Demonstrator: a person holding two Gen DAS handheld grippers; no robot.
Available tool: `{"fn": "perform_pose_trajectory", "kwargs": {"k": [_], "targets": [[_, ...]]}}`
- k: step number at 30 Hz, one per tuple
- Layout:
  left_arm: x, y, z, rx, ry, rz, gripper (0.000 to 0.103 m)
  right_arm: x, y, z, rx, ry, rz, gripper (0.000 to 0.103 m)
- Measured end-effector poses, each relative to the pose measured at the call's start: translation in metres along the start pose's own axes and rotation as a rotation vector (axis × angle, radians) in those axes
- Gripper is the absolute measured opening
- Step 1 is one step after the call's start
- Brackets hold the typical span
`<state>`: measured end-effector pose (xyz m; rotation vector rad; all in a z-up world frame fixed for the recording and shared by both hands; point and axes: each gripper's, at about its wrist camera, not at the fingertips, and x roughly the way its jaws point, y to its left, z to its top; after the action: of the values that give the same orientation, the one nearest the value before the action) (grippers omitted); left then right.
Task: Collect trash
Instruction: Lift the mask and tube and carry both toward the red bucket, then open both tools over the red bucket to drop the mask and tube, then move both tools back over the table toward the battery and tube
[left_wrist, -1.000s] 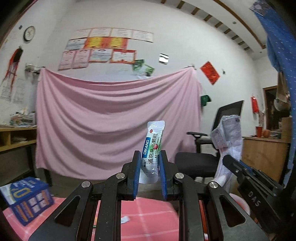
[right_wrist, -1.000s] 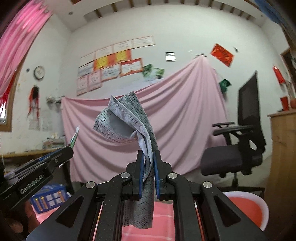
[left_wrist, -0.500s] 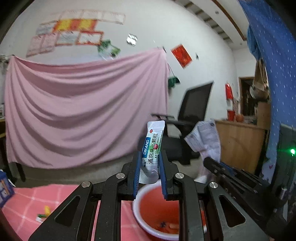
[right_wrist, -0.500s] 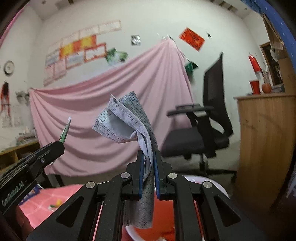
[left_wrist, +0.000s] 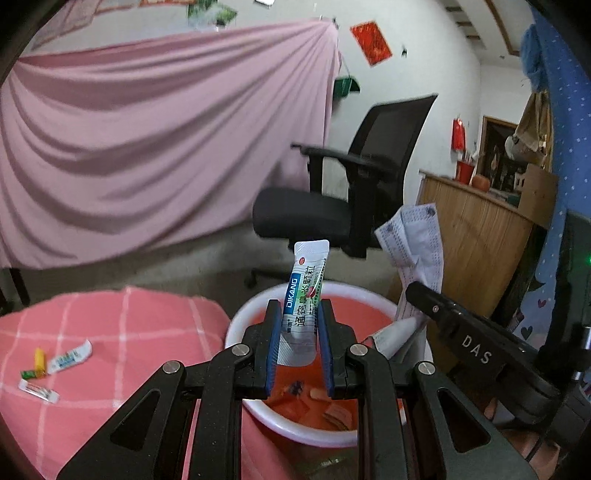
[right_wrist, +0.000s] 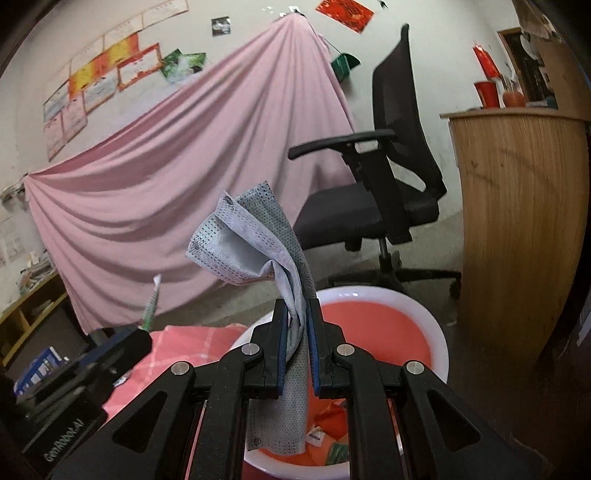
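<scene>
A pink sheet (left_wrist: 147, 147) hangs across the back wall, with certificates (right_wrist: 103, 81) pinned above it and a black office chair (left_wrist: 351, 177) standing on the bare floor beside a wooden counter (right_wrist: 517, 221). Down low, a pink checked tablecloth (left_wrist: 129, 332) carries a few small wrappers (left_wrist: 55, 363) near its edge. Just beside it sits a white-rimmed pink basin (right_wrist: 424, 325) with scraps already in the bottom. The left gripper (left_wrist: 299, 332) pinches a white medicine sachet (left_wrist: 303, 295) upright over the basin. The right gripper (right_wrist: 297, 332) is clamped tight on a crumpled grey face mask (right_wrist: 255, 243), also above the basin.
</scene>
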<state>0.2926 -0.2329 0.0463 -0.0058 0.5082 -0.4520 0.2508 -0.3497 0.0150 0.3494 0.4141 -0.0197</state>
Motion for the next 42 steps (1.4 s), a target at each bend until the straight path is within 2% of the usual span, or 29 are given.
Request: {"fn": "perform_pose_trajectory", "kwargs": {"k": [4,7,9,10,12,16,19,21,22,23,25,27,28,29,31,33,34,35,38,42], "targets": [[0.018,-0.003,0.002,-0.022,0.088,-0.007,0.016,0.009,-0.005,-0.004,0.019,0.051,-0.025,0.009],[0.024,-0.004,0.002,-0.035,0.116,-0.021,0.017,0.014,-0.008,-0.005,0.03,0.076,-0.046,0.01],[0.03,-0.003,0.004,-0.047,0.133,-0.031,0.017,0.016,-0.011,-0.006,0.045,0.085,-0.049,0.019],[0.031,-0.002,0.004,-0.056,0.14,-0.032,0.017,0.016,-0.013,-0.006,0.055,0.087,-0.045,0.03],[0.033,0.003,0.005,-0.082,0.149,-0.044,0.017,0.016,-0.016,-0.005,0.066,0.086,-0.047,0.032],[0.031,0.016,0.003,-0.132,0.158,-0.051,0.035,0.015,-0.022,-0.005,0.087,0.088,-0.051,0.032],[0.023,0.024,0.004,-0.147,0.148,-0.038,0.035,0.014,-0.023,-0.003,0.092,0.079,-0.055,0.032],[0.018,0.028,0.006,-0.146,0.136,-0.01,0.037,0.012,-0.02,-0.002,0.091,0.07,-0.054,0.039],[0.014,0.031,0.005,-0.145,0.129,0.006,0.043,0.01,-0.018,-0.001,0.089,0.059,-0.055,0.052],[0.011,0.034,0.006,-0.146,0.119,0.027,0.052,0.008,-0.016,0.0,0.088,0.049,-0.055,0.06],[0.0,0.04,0.006,-0.145,0.092,0.064,0.059,0.003,-0.009,0.004,0.075,0.026,-0.05,0.065],[-0.01,0.047,0.006,-0.141,0.061,0.094,0.06,-0.001,-0.002,0.007,0.055,-0.003,-0.047,0.072],[-0.014,0.05,0.005,-0.139,0.049,0.11,0.065,-0.005,0.003,0.008,0.045,-0.025,-0.045,0.078],[-0.02,0.054,0.006,-0.14,0.035,0.132,0.074,-0.009,0.007,0.01,0.038,-0.051,-0.038,0.083],[-0.032,0.062,0.005,-0.144,-0.008,0.171,0.084,-0.015,0.017,0.012,0.021,-0.091,-0.024,0.088],[-0.046,0.069,0.002,-0.153,-0.067,0.2,0.087,-0.021,0.028,0.014,-0.006,-0.134,-0.016,0.097],[-0.054,0.074,0.002,-0.161,-0.096,0.212,0.093,-0.025,0.035,0.014,-0.022,-0.164,-0.007,0.103],[-0.061,0.079,0.001,-0.171,-0.121,0.226,0.101,-0.028,0.039,0.015,-0.029,-0.186,0.002,0.103],[-0.086,0.092,-0.003,-0.189,-0.2,0.276,0.102,-0.036,0.051,0.015,-0.028,-0.243,0.077,0.103],[-0.11,0.109,-0.009,-0.191,-0.244,0.321,0.102,-0.039,0.072,0.013,-0.04,-0.315,0.14,0.103]]}}
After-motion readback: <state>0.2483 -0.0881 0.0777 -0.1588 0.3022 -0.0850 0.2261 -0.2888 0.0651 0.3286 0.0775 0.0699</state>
